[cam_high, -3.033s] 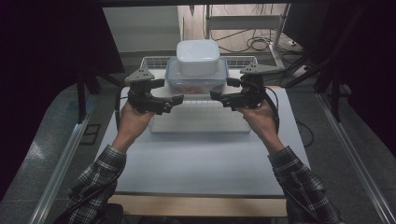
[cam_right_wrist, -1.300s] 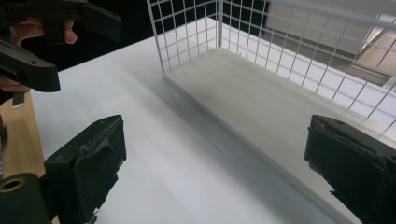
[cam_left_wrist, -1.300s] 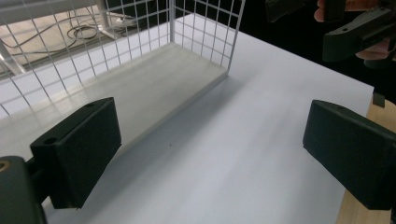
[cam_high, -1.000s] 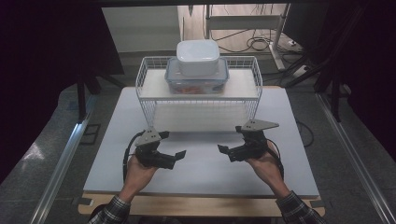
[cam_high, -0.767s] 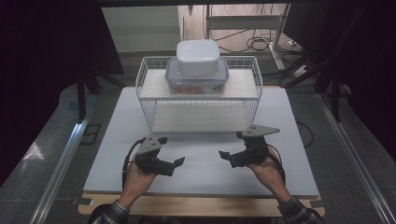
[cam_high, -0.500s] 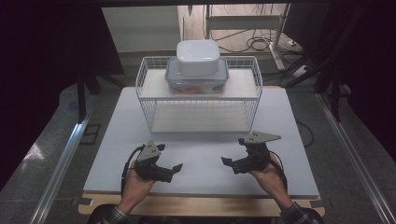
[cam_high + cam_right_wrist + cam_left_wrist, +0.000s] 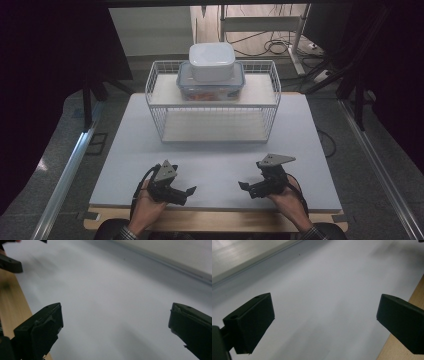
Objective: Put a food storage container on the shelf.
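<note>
Both claws, left claw [image 7: 186, 192] and right claw [image 7: 246, 188], were wide open and empty, near the tabletop's [image 7: 220, 160] near edge. The stacked boxes [image 7: 211, 72] sat far off on the wire rack [image 7: 212, 102]. They looked hard, smooth, maybe slippery; gripping the two side edges seemed best.

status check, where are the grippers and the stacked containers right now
Left gripper and right gripper open, empty, low at the near table edge. White container stacked on clear container atop wire rack. Nothing between.

Box [image 7: 211, 60] on tub [image 7: 210, 86] on rack [image 7: 212, 106] — tools well in front.
</note>
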Motion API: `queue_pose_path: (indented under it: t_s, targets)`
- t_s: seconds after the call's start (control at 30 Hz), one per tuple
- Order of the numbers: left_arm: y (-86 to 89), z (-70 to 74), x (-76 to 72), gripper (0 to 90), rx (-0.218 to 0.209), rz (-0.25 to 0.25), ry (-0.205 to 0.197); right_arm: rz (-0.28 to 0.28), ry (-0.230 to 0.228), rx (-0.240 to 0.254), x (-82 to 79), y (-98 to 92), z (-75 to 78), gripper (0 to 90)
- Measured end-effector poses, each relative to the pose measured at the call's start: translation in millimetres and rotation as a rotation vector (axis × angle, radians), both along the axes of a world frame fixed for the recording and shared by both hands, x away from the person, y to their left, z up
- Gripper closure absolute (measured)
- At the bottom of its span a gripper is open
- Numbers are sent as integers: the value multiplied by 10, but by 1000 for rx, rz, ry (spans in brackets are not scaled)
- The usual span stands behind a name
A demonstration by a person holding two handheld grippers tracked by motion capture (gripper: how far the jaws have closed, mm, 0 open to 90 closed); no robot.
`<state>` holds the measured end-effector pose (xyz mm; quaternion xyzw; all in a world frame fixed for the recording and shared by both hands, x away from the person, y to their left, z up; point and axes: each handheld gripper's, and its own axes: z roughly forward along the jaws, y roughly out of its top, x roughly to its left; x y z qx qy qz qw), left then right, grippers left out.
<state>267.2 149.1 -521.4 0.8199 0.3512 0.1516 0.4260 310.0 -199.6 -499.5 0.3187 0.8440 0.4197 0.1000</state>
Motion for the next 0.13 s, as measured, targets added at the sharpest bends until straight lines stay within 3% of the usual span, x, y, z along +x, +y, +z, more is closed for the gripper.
queue_pose_path:
  t_s: [0.13]
  targets:
    - [9,-13,19,11,-1,6,9,-6,3,-28,10,9,-45,0]
